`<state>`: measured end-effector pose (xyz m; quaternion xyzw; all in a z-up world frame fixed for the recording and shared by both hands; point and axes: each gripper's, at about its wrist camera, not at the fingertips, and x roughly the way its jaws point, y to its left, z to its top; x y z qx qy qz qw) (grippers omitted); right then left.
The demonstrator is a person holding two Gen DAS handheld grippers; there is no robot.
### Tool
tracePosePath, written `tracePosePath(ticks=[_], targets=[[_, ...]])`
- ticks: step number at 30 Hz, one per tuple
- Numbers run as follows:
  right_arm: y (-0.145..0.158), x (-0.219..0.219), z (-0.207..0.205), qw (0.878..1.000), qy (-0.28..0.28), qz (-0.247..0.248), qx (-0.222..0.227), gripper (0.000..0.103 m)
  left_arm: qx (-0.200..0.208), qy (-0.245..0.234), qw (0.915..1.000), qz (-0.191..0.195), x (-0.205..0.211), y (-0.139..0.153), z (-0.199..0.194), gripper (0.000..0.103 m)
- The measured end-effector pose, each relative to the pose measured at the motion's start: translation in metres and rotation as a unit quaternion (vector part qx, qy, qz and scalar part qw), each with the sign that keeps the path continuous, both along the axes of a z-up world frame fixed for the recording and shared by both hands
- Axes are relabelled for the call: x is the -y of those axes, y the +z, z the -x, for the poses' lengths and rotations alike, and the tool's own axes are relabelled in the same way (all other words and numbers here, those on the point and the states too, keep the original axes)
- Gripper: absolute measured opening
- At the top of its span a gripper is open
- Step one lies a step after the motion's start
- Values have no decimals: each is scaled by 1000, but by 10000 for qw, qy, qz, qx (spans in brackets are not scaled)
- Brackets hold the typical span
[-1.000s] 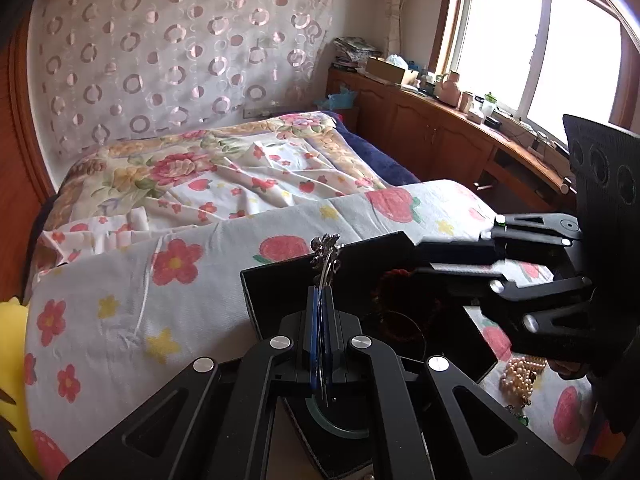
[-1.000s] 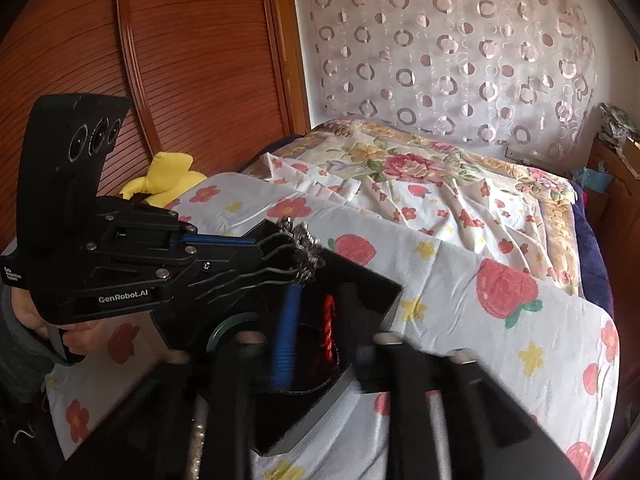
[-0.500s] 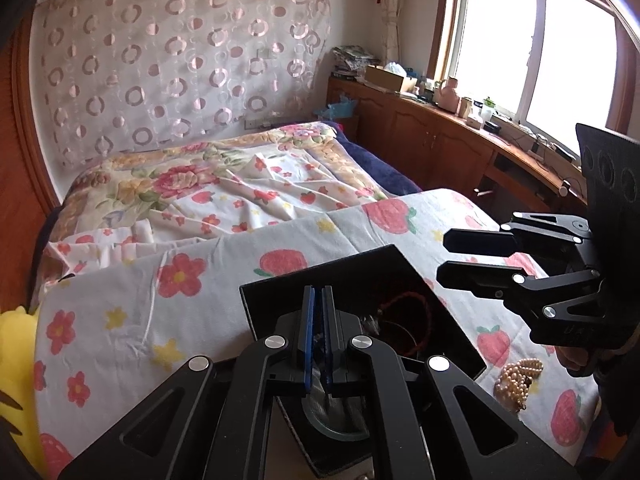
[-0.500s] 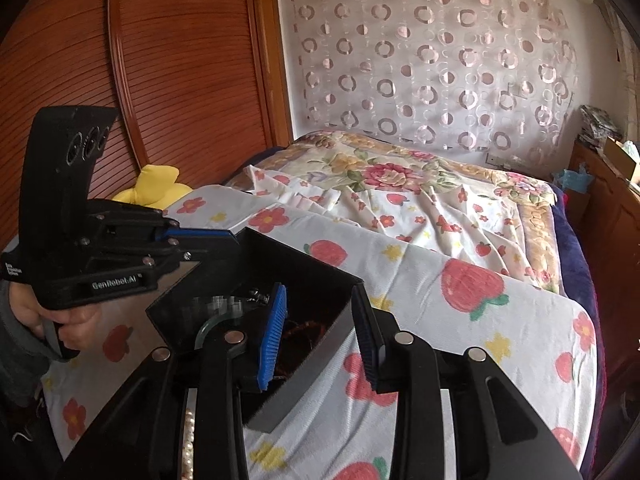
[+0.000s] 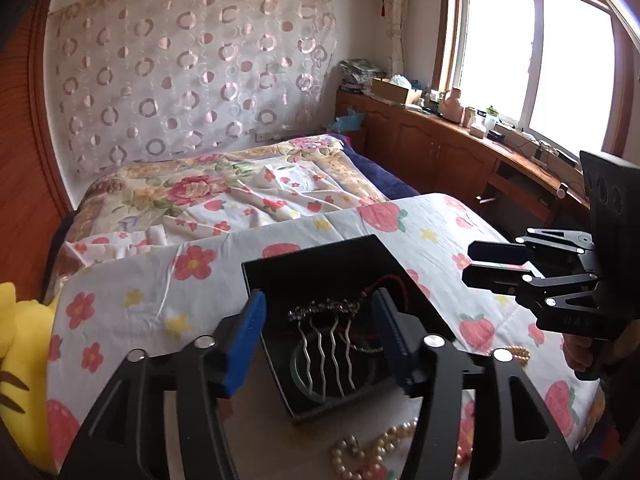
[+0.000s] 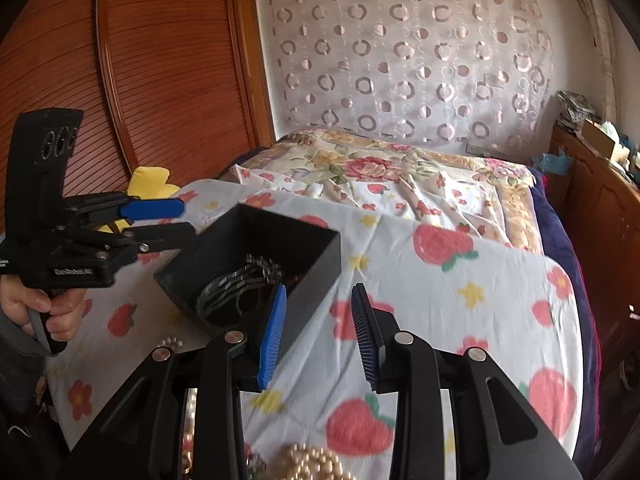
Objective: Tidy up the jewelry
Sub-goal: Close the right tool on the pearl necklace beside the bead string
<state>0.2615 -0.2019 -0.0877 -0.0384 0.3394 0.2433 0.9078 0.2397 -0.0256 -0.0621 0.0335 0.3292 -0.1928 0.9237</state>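
Bedroom light from a wide window falls on a bed draped in a white cloth printed with strawberries and flowers [image 5: 360,236], which carries everything in play. Just beyond the left tongs [image 5: 320,332] sits an open black rectangular box [image 5: 316,256], and inside it, seen between the spreading blue pads, lies a silver hair comb with wavy prongs and a jewelled top [image 5: 326,332], resting on a dark red beaded bracelet [image 5: 384,284] and a pale green ring-shaped bangle [image 5: 304,376].

The step in hand looks like the drop of the comb into the box: the left jaws are opening, their pads clear of the comb on either side, so the piece is released and nothing is gripped. The right tongs [image 6: 320,328] stand part open and empty, hovering over bare cloth just beside the near wall of the box, touching nothing I can make out.

Strands of cream pearl necklace [image 5: 372,452] lie loose on the bed below and behind both tongs, outside the box. The next move probably calls for drawing one pair of tongs back toward the pearls, lowering the pads around a bunched section, and pinching enough beads that the strand lifts without slipping through.
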Motion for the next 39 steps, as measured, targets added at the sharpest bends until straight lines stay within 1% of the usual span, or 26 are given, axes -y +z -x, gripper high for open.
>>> tracePosePath(ticks=[1,2,4,6,10,16,23,31,33,35,36,39], targets=[[-2,1,3,10000,-22,6,-12,37,6,21,10000,12,-1,0,4,65],[-3,4,8,10000,-58,8,-35,37,10,31,10000,26,-2,0,6,66],[-7,10,16,9999,-124,22,-70,37,6,74,10000,31,-3,0,15,73],[-10,15,22,9998,-183,37,-101,37,21,129,9999,21,-4,-1,25,76],[-15,29,40,9993,-339,94,-144,37,21,282,9996,60,-7,-5,44,88],[-29,45,61,9980,-482,208,-363,37,-129,465,9988,98,-15,-20,70,89],[-55,54,76,9955,-500,289,-757,37,-289,552,9980,73,-20,-38,97,89],[-70,61,90,9926,-585,597,-878,36,-342,553,9979,28,-18,-47,122,89],[-70,61,90,9930,-554,642,-824,36,-340,554,9979,38,-17,-48,126,89],[-70,59,87,9927,-581,700,-789,24,-316,552,9980,40,-15,-47,131,89],[-71,57,86,9928,-569,743,-746,12,-294,546,9981,39,-14,-47,133,89],[-71,58,84,9936,-622,709,-626,10,-267,546,9981,17,-11,-48,140,89]])
